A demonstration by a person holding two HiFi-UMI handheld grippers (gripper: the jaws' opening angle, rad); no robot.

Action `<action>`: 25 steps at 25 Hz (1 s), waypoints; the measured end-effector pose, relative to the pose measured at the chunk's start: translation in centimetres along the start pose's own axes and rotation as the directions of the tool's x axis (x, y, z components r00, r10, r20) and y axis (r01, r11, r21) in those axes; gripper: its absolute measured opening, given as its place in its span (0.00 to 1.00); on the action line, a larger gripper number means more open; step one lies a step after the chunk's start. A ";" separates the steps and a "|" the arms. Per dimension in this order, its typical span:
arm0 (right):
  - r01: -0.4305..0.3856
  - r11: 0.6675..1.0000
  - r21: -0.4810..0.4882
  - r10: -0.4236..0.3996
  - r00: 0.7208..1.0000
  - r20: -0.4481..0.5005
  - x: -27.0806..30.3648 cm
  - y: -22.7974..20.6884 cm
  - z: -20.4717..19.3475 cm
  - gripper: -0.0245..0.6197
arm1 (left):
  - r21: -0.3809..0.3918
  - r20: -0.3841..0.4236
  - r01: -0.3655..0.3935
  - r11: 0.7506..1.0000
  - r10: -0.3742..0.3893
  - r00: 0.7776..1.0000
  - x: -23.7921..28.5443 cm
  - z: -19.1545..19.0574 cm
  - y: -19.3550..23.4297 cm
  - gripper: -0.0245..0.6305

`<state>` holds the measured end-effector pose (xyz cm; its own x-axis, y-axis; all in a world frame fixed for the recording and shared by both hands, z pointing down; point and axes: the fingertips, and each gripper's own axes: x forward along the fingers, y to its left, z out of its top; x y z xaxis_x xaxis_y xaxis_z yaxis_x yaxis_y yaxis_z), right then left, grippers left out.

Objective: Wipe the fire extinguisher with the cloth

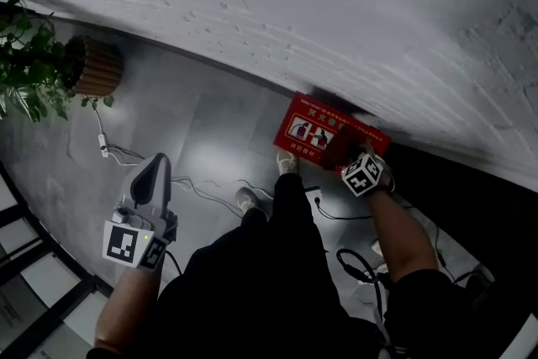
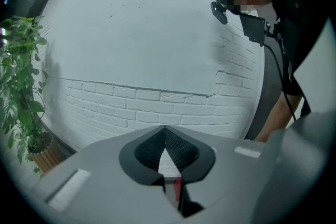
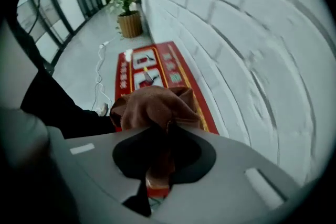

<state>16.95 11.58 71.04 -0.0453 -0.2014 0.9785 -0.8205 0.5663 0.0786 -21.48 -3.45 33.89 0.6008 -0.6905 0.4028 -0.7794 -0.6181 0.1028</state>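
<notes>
Two grippers are seen. The left gripper point(image 2: 165, 139) jaws are clenched with nothing between them, aimed at the white brick wall point(image 2: 142, 44). A brown cloth point(image 3: 155, 105) is grasped in the right gripper point(image 1: 351, 157) jaws, over a red fire extinguisher box point(image 3: 160, 60) on the floor against the wall; its contents are not visible. A plant point(image 1: 29, 63) is potted in a woven planter point(image 1: 97, 65).

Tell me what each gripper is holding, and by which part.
The right gripper pinches a bunched brown fabric cloth by a gathered fold; the left gripper, jaws together, holds nothing.
</notes>
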 end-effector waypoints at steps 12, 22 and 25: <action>-0.115 0.952 -0.282 0.130 0.991 0.034 6.4 11.3 17.1 0.12 | 0.034 -0.038 -0.128 0.991 0.129 0.991 -5.4 0.0 4.0 0.04; -0.042 0.990 -0.133 0.038 0.999 -0.030 3.6 6.9 4.3 0.12 | 0.043 -0.023 -0.001 0.999 0.002 1.000 -1.8 0.6 1.3 0.04; -0.007 0.999 -0.034 0.004 0.996 -0.085 2.3 5.1 -2.3 0.12 | 0.063 -0.021 0.076 0.995 -0.075 0.997 0.7 0.9 -1.2 0.04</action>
<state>13.97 15.82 74.09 0.0000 -0.1309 0.9914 -0.8003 0.5944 0.0785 -19.94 -3.53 33.19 0.6539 -0.6342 0.4126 -0.7184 -0.6915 0.0758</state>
